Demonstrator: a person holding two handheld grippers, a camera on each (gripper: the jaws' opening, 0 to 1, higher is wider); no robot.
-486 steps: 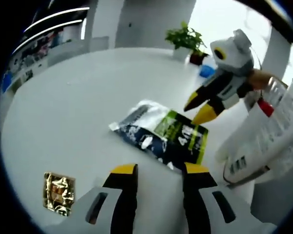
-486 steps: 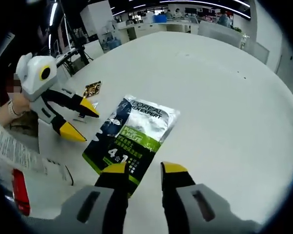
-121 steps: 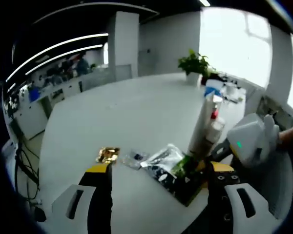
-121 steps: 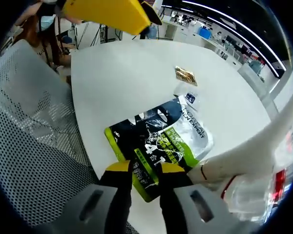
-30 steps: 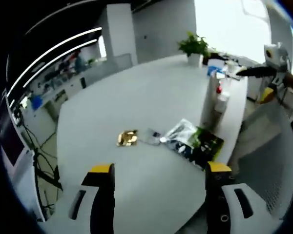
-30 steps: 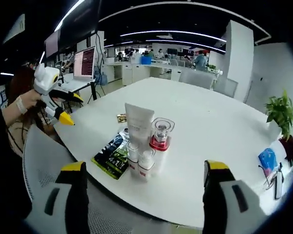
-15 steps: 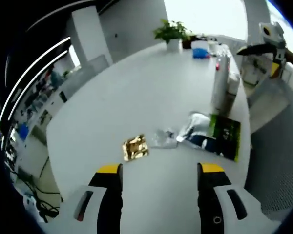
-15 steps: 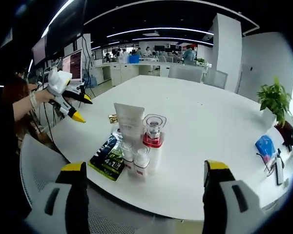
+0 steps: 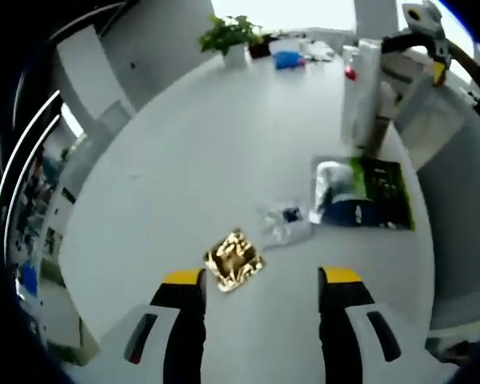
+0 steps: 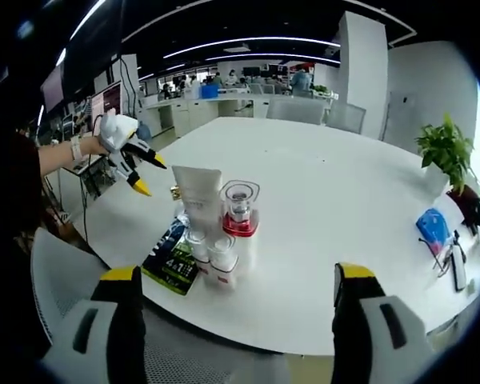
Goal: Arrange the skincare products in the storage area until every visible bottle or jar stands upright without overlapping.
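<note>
A white tube [image 10: 198,196], a clear bottle with a red collar [image 10: 240,206] and two small white bottles [image 10: 209,253] stand upright in a tight group on the white table [image 10: 328,200]. A black, green and silver pouch [image 10: 171,260] lies flat beside them. My right gripper [image 10: 238,276] hangs back from the table edge, wide open and empty. My left gripper [image 9: 262,277] is open over the table, just short of a gold sachet [image 9: 234,260]. A small clear sachet [image 9: 284,224], the pouch [image 9: 360,204] and the tube [image 9: 360,96] lie beyond it. The left gripper [image 10: 130,158] hovers left of the tube.
A potted plant [image 10: 448,144] and a blue pack [image 10: 434,228] sit at the table's far right; the plant [image 9: 232,36] is at the far edge. A mesh chair [image 10: 64,272] stands at the table's near left edge. Desks and people fill the room behind.
The left gripper has come in over the table and tipped down toward the gold sachet. The right gripper view has barely shifted. Both grippers stay open.
</note>
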